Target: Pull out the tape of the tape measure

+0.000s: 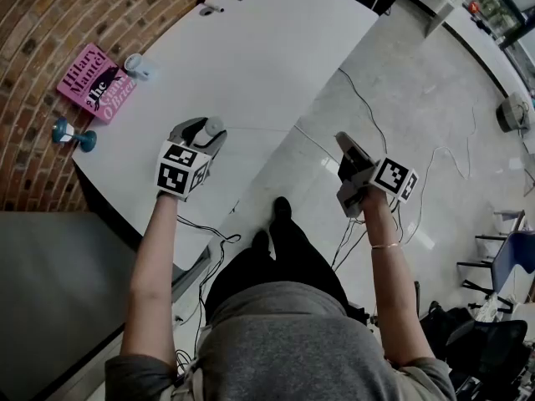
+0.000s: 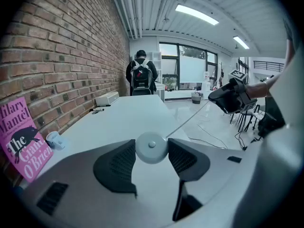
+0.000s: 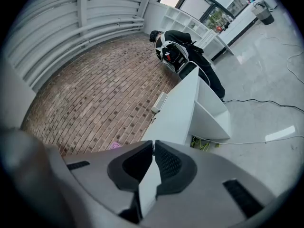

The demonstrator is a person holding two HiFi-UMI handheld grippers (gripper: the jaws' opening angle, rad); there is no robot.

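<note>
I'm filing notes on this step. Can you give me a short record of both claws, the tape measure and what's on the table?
left claw: shut on the tape measure, over the table
right claw: shut on the tape's end, out over the floor
tape: pulled out, running straight from the case to the right claw
on table: pink book, by the brick wall

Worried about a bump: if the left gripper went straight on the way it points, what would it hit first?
Probably the bare white table top. The left gripper, shut on the round tape measure, points slightly down over it; depth is unclear.
</note>
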